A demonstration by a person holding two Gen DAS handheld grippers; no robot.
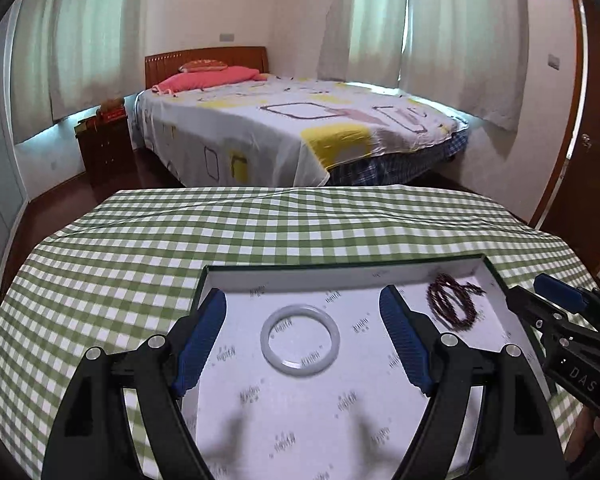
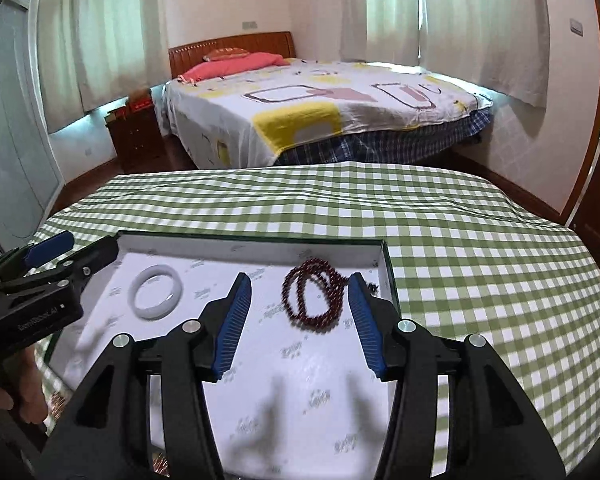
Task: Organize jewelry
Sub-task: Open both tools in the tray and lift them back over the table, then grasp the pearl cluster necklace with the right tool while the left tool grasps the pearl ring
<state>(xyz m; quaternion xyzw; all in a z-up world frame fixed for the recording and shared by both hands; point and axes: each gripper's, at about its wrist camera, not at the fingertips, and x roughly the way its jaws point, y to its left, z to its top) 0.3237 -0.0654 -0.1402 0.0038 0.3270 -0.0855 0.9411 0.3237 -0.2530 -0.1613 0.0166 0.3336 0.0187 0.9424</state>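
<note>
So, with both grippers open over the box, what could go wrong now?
1. The white bangle is smooth and lies flat; the left gripper may slip off it.
2. The red bead string lies coiled near the box wall; the right gripper may catch only one loop.

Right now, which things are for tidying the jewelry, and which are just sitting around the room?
For the job:
- white bangle
- dark red bead string
- open box holding both
- left claw, open
- right claw, open

Just there:
- checked tablecloth
- bed
- pink pillow
- nightstand
</note>
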